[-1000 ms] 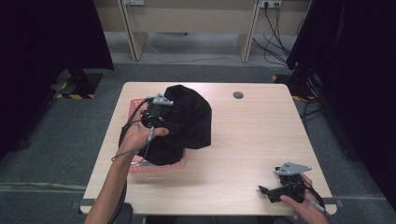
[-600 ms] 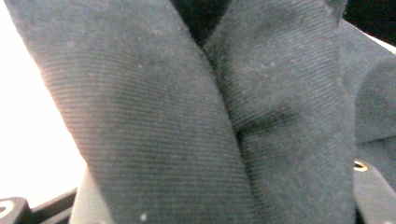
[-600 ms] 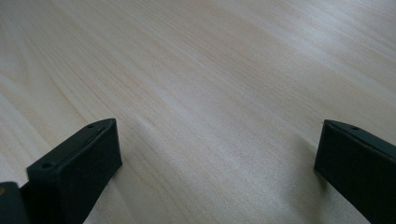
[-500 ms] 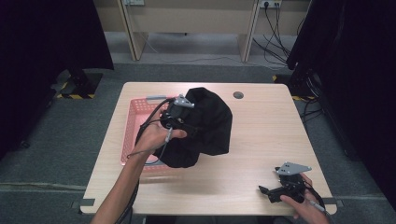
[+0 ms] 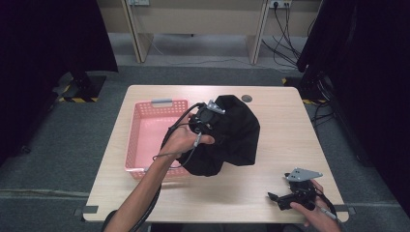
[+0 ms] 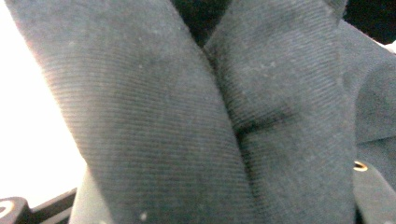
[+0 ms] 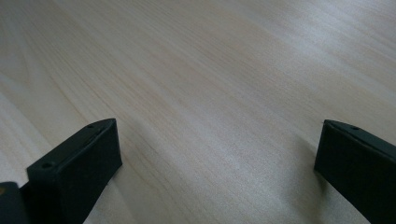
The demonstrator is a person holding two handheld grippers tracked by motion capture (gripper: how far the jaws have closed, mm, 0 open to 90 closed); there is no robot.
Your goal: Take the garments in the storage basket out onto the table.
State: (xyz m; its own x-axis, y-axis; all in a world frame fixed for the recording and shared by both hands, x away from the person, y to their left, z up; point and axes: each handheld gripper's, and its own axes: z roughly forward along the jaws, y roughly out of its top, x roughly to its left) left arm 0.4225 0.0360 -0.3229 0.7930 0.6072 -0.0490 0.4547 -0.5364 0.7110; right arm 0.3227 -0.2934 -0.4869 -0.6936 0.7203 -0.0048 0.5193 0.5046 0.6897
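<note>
The left gripper (image 5: 207,117) is carrying a black garment (image 5: 232,137) that hangs bunched from it just past the right wall of the pink basket (image 5: 145,126); its own view is pressed close against folds of dark ribbed cloth (image 6: 196,121), so it appears to pinch the fabric, though the jaws themselves are hidden. The step in hand looks like lifting the garment out of the basket, and the next move calls for setting it down on the table (image 5: 285,125) beyond the gripper. The bundle's long axis runs from the gripper down toward the person, its loose end trailing on the wood, while the right gripper (image 5: 290,197) rests well apart on the table with jaws spread wide over bare wood.
</note>
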